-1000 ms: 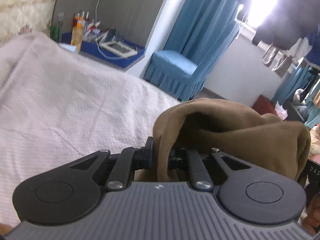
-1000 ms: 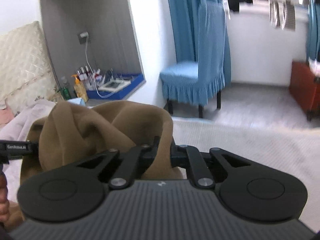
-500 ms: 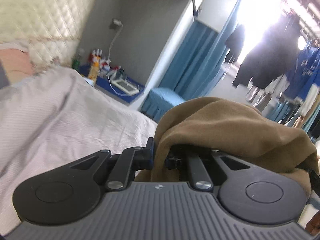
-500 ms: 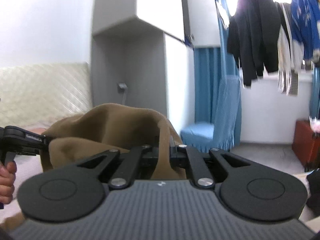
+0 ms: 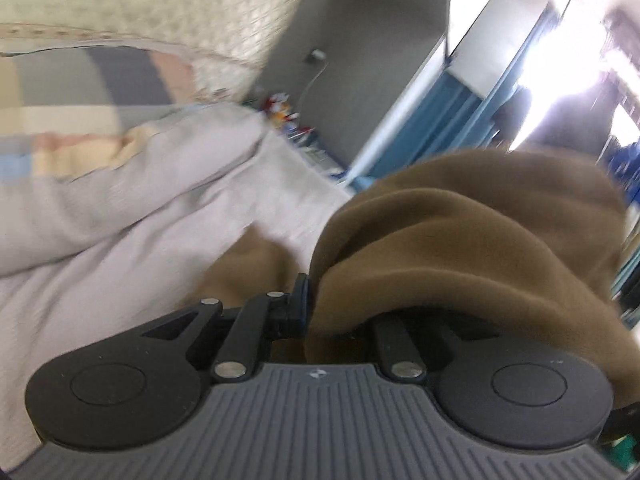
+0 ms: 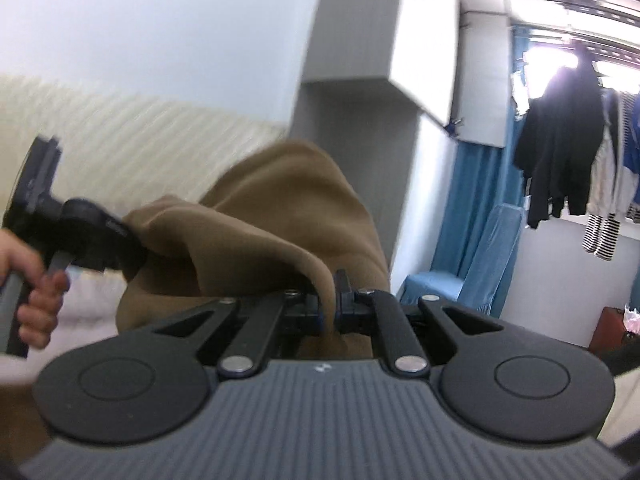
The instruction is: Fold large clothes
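Above the bed (image 5: 100, 264), I hold the brown cloth (image 5: 472, 240) up with both grippers, left gripper (image 5: 310, 312) and right gripper (image 6: 328, 312) jaws pinched on it, so next I think I must lay it down flat to fold.

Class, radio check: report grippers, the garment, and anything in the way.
Left gripper shut on brown garment. Right gripper shut on it too. Garment bunched between both, above the bed. Nothing seen in the way.
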{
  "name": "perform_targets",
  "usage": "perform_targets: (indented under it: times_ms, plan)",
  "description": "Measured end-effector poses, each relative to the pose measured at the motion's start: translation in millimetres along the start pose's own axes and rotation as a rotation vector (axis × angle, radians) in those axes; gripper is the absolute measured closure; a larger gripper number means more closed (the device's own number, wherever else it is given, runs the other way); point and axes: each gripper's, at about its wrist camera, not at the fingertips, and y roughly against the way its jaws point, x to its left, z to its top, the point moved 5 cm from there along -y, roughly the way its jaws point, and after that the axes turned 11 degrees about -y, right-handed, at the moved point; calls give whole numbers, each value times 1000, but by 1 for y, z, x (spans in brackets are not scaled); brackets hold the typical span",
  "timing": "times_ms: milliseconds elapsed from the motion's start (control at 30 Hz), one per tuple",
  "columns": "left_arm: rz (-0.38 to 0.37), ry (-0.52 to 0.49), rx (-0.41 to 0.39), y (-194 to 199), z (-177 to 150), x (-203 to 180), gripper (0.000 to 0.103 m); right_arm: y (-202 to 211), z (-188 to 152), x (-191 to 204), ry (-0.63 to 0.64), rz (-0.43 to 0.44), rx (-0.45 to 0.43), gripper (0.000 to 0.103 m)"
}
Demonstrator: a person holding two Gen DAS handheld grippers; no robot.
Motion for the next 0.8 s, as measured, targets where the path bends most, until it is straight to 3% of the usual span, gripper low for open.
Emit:
perform_targets:
  times_ms: [100,200,267,400,567,667,700,733,800]
  plan:
    - [33,33,54,1,-43,16,91,1,-36,12,4,3,109,95]
    - [54,26,57,2,-72,25,91,-8,-81,16,-9,-4,256,95]
    - [60,21,62,4,-87,30,90,-16,-111,24,65,-12,365,94]
    - [73,-31,66,1,-96,27,90,-24,-128,27,89,-18,397,94]
    - [47,-50,85,5,-90,23,83,-21,-119,22,-12,2,413,91]
    - [49,-54,123,13,-90,22,69,-13,-117,20,-55,18,435,82]
    - [53,-54,142,16,-90,23,66,-12,-116,19,-76,29,442,72]
    - [60,-53,154,20,-91,23,63,-10,-114,18,-110,51,453,52]
    - [63,-49,162,29,-93,22,61,-2,-108,16,-193,101,460,33]
